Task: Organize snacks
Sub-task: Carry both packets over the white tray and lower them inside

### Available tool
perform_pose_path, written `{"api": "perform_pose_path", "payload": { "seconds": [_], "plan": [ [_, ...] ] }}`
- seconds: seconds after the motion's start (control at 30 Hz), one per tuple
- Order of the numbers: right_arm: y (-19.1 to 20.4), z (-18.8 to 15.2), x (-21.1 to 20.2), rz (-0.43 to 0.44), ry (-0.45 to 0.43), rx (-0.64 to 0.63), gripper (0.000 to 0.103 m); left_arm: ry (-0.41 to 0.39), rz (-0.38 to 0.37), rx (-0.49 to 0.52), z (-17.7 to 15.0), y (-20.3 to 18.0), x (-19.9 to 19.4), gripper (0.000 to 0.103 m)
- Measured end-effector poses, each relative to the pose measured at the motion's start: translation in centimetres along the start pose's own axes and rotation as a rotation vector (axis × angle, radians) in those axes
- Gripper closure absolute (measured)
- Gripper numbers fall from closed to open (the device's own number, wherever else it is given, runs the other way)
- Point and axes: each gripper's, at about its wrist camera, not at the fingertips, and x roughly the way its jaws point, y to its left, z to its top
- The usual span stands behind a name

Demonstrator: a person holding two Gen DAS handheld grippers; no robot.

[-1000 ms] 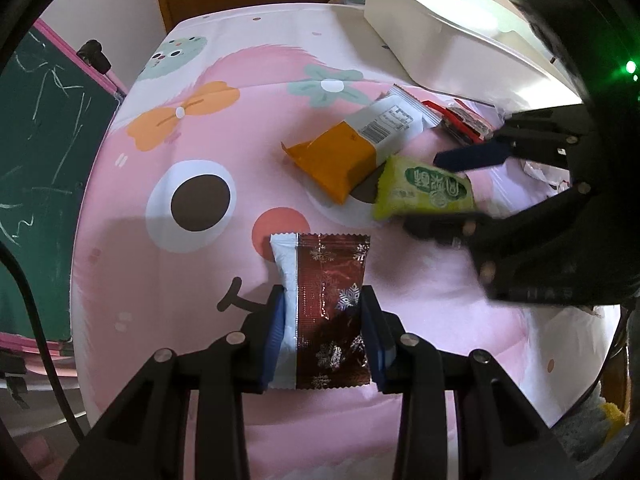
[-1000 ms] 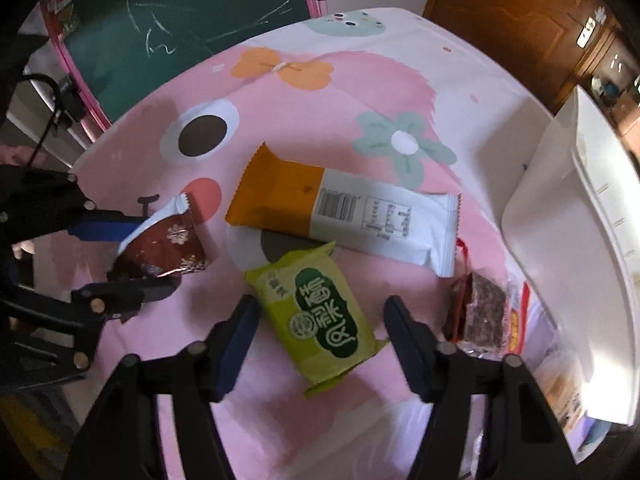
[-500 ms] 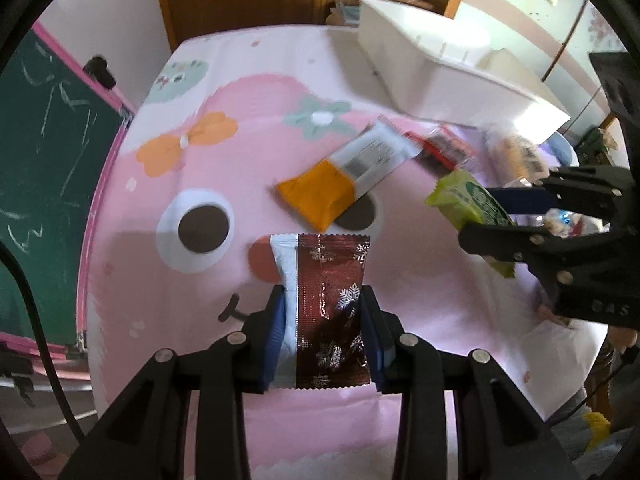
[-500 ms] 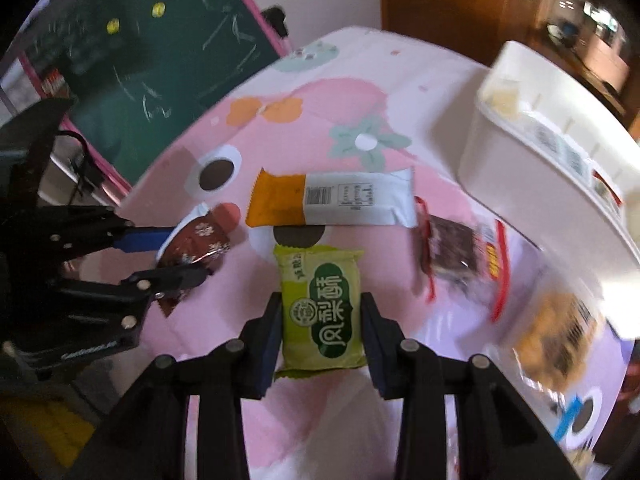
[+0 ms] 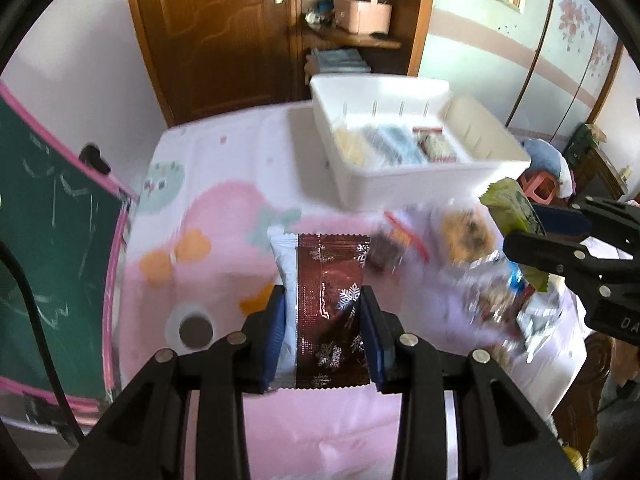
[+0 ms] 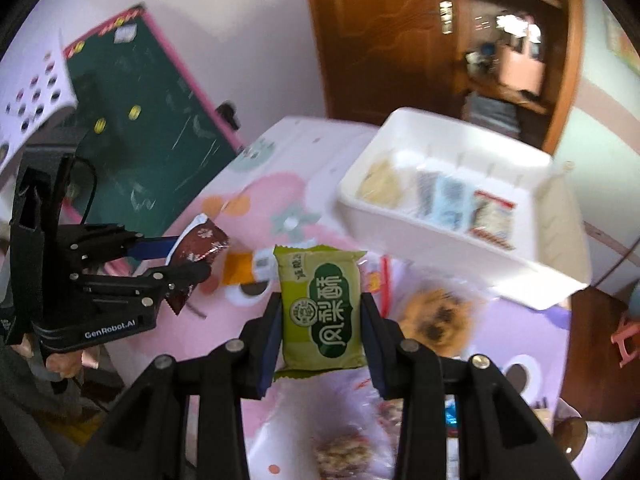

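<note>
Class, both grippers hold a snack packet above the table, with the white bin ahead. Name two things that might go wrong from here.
1. The left gripper pinches the brown snowflake packet only by its edges; the slick wrapper may slip.
2. The right gripper holds the green packet close beside it; both heading for the white bin could collide.

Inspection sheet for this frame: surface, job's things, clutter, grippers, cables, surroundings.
Surface: pink cartoon tablecloth.
Job's things: brown snowflake packet; green packet; white bin already holding several snacks.
Clutter: loose snack packs on the cloth, blurred.
Grippers: left gripper shut on the brown snowflake packet; right gripper shut on the green packet.
Cables: black cable at the left edge.
Surroundings: green chalkboard, wooden door.
</note>
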Motion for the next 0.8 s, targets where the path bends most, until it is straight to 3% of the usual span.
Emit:
{"api": "perform_pose_path", "payload": {
  "seconds": [0.4, 0.57, 0.8],
  "plan": [
    [-7.1, 6.7, -4.2, -0.179, -0.124, 0.157, 0.066, -0.199, 0.057, 0.108, 11.9, -5.7, -3.3, 0.069],
    [-9.7, 9.1, -3.5, -0.228, -0.146, 0.215, 0.066, -0.224, 0.059, 0.107, 15.5, -7.4, -2.1, 0.069],
    [-13.7, 10.1, -0.2, -0.288, -0.127, 0.300, 0.066, -0.178, 0.010, 0.053, 18.8, -8.2, 2.2, 0.069]
  ]
}}
